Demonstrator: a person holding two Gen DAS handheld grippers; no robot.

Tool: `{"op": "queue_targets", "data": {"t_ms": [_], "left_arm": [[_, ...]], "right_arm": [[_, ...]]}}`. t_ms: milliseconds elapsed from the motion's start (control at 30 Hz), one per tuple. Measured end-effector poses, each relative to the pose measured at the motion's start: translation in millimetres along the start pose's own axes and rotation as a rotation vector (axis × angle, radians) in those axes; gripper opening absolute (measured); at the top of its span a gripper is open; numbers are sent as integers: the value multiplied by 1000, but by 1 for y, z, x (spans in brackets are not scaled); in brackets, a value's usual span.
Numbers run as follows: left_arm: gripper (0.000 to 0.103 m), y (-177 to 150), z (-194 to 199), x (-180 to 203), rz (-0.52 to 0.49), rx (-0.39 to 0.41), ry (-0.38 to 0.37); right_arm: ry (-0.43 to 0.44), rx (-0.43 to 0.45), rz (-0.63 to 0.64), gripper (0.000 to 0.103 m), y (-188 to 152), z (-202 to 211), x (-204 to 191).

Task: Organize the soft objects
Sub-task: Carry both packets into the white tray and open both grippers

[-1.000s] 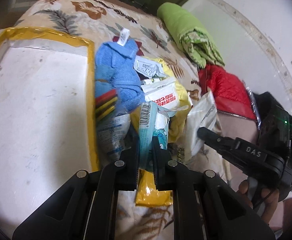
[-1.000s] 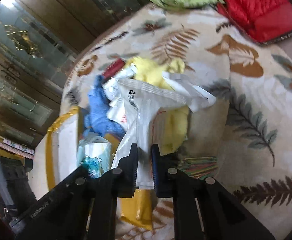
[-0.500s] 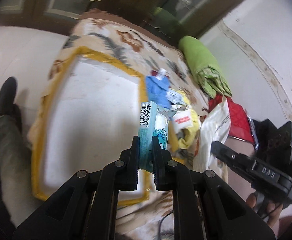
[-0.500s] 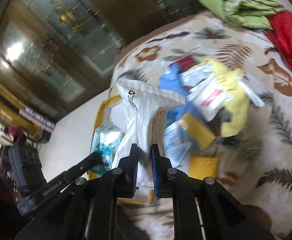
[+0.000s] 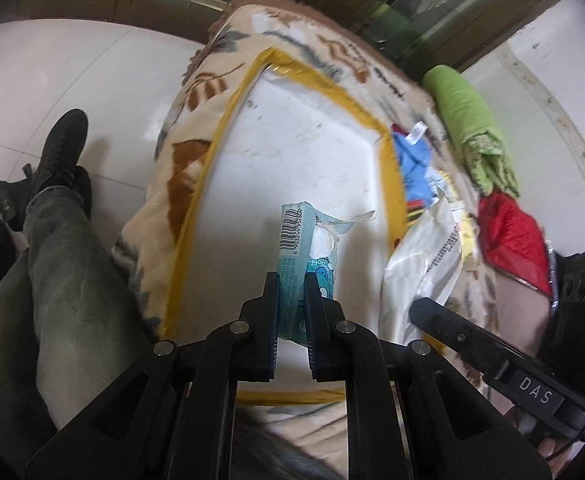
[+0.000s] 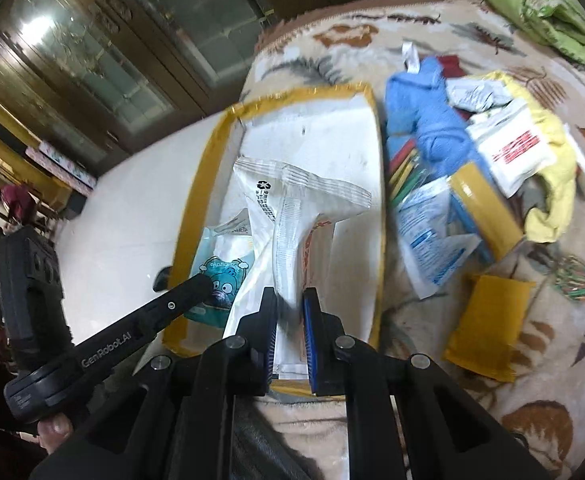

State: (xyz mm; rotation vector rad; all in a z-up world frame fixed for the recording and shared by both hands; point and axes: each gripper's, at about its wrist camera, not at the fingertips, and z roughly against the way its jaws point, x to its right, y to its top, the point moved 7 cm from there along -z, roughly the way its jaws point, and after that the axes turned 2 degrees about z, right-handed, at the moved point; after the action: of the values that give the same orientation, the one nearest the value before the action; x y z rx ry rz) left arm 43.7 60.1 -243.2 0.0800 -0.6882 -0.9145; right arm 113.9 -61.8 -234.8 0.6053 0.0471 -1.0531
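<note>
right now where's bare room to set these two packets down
Free: the white yellow-edged mat, mostly bare between its far yellow border and the held teal tissue pack and white plastic pouch. Crowded: right of the mat, the blue cloth, yellow cloth and wrappers pile up.

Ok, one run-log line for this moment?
left gripper: shut on teal tissue pack | right gripper: shut on white plastic bag | both over white board
</note>
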Motion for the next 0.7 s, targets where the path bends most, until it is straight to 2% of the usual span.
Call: {"op": "queue_targets", "data": {"t_ms": [133,400,467,600,700], "left_arm": [[11,-2,-9,-11,10,-22,30],[11,-4,-17,-15,-14,-43,75],[14,-5,-18,-16,-15,-51,77],[15,-5,-17,-15,-22,-60,74],[15,-4,-15,-18,-37,-53,113]], "right_arm": [[-45,-25,23,11,-2,-19,-1],[-56,-50,27,12,-5,-37,-2],[-49,-44,31,16,-4,-37,-4],[-21,-38,20,20,-7,-37,-7],[31,-40,-1,31,-10,-34,-7]]}}
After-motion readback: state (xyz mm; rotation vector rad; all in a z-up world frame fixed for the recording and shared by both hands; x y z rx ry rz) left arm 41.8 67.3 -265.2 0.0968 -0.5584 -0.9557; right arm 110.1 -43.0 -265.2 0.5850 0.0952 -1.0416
